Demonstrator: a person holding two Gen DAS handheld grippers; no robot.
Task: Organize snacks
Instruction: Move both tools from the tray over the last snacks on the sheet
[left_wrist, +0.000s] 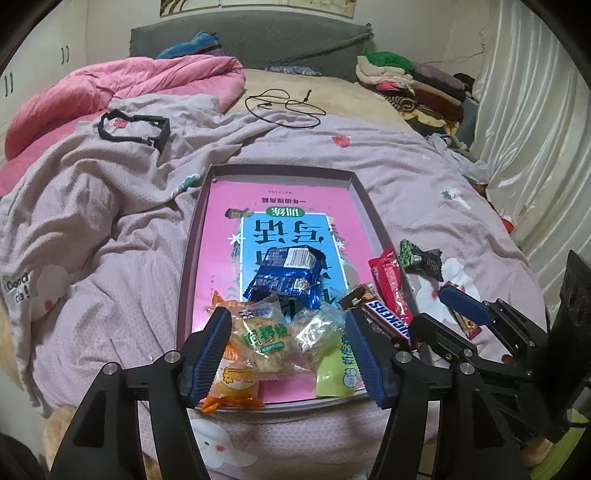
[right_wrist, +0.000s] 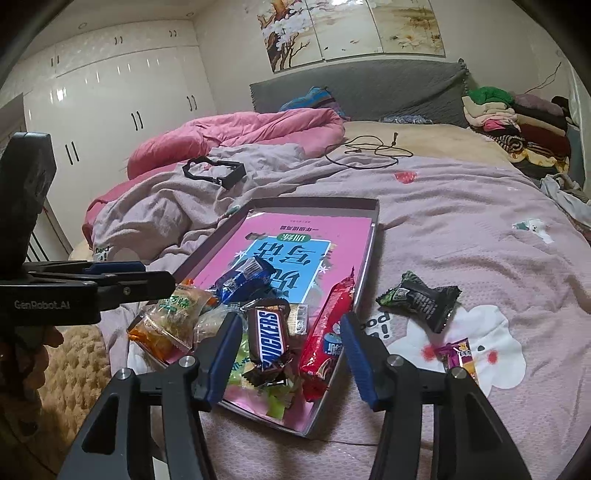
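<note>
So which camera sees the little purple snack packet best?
The right wrist view: the purple snack packet lies in full sight on the bedspread. In the left wrist view, the right claw hides most of it.

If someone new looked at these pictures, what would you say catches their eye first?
Probably the shallow tray on the lilac bedspread, its pink and blue liner half buried under snacks: a Snickers bar, a red packet leaning on the tray's right wall, and a blue packet mid-tray. Next, the black and green packet lying loose on the bedspread right of the tray.
</note>
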